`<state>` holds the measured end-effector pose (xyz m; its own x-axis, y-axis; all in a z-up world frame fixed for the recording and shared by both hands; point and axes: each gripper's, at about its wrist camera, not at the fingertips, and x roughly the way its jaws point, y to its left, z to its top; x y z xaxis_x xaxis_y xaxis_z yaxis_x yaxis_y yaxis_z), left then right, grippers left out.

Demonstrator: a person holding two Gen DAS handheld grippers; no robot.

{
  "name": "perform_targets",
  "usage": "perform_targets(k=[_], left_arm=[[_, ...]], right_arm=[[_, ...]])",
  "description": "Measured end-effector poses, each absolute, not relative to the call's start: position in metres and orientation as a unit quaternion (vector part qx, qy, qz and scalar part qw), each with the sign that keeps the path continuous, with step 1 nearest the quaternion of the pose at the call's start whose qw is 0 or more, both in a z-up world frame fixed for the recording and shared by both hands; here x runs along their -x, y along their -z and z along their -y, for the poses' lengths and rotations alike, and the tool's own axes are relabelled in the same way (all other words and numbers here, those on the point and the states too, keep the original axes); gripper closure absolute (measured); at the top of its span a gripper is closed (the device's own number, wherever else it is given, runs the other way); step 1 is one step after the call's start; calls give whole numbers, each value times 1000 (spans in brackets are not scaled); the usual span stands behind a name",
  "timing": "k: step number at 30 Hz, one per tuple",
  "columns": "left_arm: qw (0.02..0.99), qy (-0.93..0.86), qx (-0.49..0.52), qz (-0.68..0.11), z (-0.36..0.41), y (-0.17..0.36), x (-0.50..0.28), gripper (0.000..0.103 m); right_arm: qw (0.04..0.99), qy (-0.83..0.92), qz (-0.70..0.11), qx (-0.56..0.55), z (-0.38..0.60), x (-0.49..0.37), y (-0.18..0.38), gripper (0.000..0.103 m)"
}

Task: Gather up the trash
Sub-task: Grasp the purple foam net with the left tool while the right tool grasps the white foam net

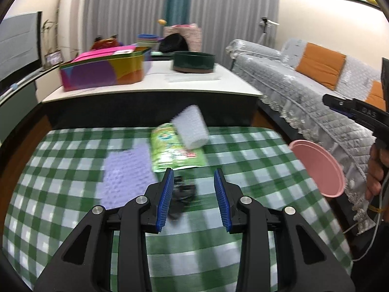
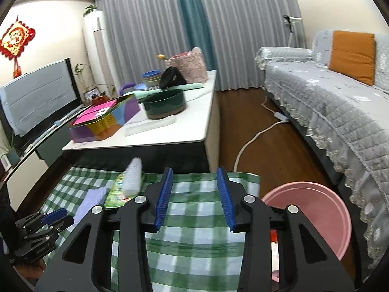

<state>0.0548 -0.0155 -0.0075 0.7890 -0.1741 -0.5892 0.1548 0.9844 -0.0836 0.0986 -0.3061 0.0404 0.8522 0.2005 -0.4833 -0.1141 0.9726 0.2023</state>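
Note:
On the green checked cloth (image 1: 73,194) lie a green snack wrapper (image 1: 170,155), a white bubble-wrap roll (image 1: 192,131) resting on it, a lilac bubble sheet (image 1: 126,172) and a small black scrap (image 1: 182,194). My left gripper (image 1: 194,194) is open, low over the cloth, with the black scrap between its fingers near the left pad. My right gripper (image 2: 194,194) is open and empty above the cloth's right part. The wrapper (image 2: 116,192), the roll (image 2: 132,177) and the lilac sheet (image 2: 90,199) lie to its left. A pink bin (image 2: 316,209) stands at the cloth's right edge, some trash inside.
A white table (image 2: 170,131) beyond the cloth carries a colourful tin (image 2: 102,121), a dark green pot (image 2: 165,104) and bowls. A grey sofa (image 2: 340,112) runs along the right, with a cable (image 2: 252,141) on the wooden floor. A TV (image 2: 39,97) stands at left.

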Motion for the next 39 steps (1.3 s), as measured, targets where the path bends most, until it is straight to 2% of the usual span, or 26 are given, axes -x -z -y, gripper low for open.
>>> perform_targets(k=[10, 23, 32, 39], left_arm=[[942, 28, 41, -331, -28, 29, -75, 69], [930, 24, 51, -364, -20, 58, -108, 67], [917, 17, 65, -392, -22, 73, -128, 65], [913, 13, 66, -402, -24, 78, -135, 65]], right_arm=[[947, -142, -276, -84, 254, -129, -28, 65], [920, -191, -328, -100, 203, -174, 16, 64], [904, -203, -360, -109, 177, -216, 50, 51], [893, -207, -382, -118, 164, -244, 69, 50]])
